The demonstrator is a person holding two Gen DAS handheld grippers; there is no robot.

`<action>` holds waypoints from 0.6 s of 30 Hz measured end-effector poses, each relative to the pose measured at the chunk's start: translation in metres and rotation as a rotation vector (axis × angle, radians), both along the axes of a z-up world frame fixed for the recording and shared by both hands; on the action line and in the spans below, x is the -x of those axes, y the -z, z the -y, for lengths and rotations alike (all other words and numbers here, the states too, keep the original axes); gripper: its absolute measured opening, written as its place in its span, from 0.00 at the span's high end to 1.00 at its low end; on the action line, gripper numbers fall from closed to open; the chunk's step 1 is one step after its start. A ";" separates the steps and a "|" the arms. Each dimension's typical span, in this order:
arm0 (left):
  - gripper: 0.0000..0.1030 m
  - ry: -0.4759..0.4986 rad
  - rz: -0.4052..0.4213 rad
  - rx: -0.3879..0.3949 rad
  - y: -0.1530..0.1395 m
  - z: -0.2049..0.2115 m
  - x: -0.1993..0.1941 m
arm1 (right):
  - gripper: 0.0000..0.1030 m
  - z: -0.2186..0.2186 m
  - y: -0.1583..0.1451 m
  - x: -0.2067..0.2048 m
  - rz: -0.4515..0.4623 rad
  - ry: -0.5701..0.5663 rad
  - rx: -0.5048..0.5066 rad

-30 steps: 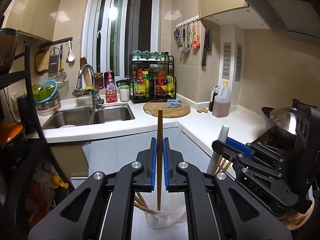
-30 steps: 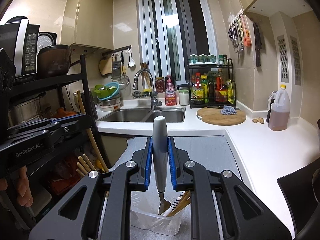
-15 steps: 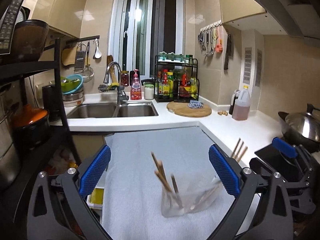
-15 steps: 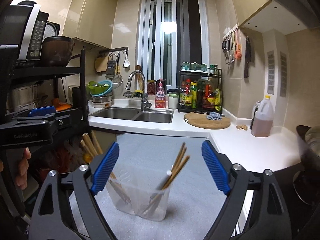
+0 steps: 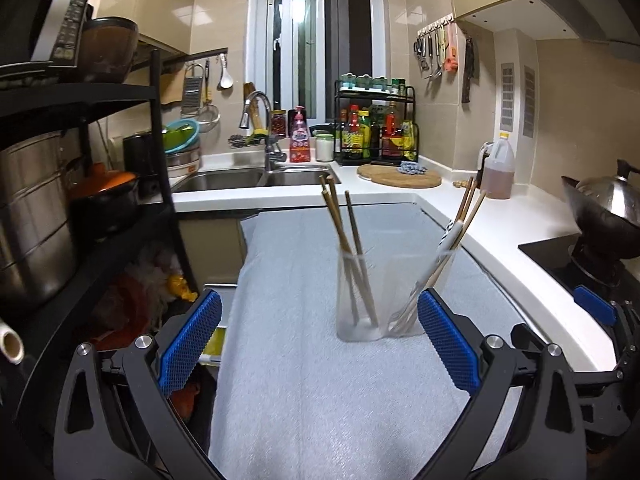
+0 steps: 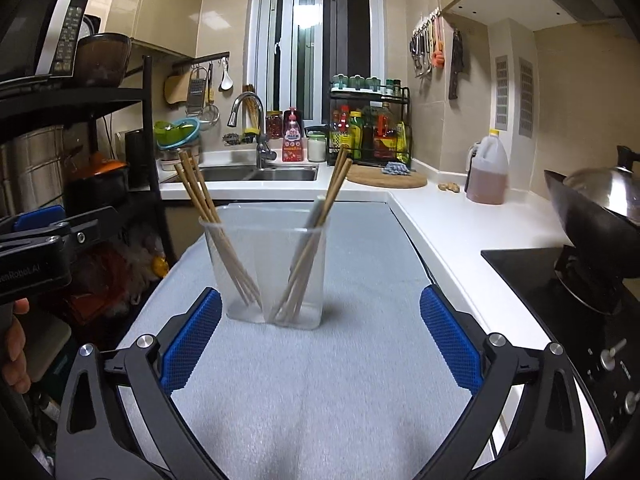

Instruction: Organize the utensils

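My left gripper point(image 5: 318, 334) stands spread wide, its blue pads point(image 5: 188, 344) well apart with nothing between them; its jaws have just been opening. My right gripper point(image 6: 320, 334) is the same, pads point(image 6: 450, 340) flung wide and empty, its jaws having just opened further. Both point forward and a little down over the grey mat point(image 6: 320, 380) on the counter. Ahead of the right gripper, just beyond the pads and slightly left of centre, stands the clear holder point(image 6: 266, 272), upright on the mat. It has two compartments: chopsticks point(image 6: 208, 216) lean left out of the left one, and more chopsticks point(image 6: 326, 204) lean right out of the right one together with a pale handle point(image 6: 316, 210). From the left gripper the holder point(image 5: 384, 296) sits ahead and slightly right, close by my right pad, with the same two bundles leaning apart. The right gripper's frame point(image 5: 600, 344) shows at the right edge of the left view, and the left gripper's frame point(image 6: 44, 248) with my hand point(image 6: 16, 344) at the left edge of the right view. Beyond the mat lie the sink point(image 6: 256, 174), a board point(image 6: 386, 178) and a jug point(image 6: 488, 172); a wok point(image 6: 596, 216) sits to my right.
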State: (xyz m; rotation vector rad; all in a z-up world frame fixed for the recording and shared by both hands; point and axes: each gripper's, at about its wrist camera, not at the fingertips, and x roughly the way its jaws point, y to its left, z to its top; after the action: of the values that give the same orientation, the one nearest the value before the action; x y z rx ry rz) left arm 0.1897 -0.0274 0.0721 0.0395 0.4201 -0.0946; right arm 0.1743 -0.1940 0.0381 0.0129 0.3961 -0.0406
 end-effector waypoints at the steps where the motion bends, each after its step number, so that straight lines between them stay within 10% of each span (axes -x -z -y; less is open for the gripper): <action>1: 0.07 -0.006 -0.002 -0.003 0.002 0.000 0.003 | 0.05 -0.001 0.003 0.003 -0.007 0.004 0.002; 18: 0.07 -0.015 0.006 -0.025 0.013 -0.005 0.048 | 0.05 -0.014 0.016 0.042 -0.019 0.006 0.009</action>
State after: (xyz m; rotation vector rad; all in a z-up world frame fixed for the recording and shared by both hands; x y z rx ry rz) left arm 0.1420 -0.0229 0.0592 0.0612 0.4152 -0.0744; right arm 0.1319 -0.1799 0.0224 0.0053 0.4153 -0.0486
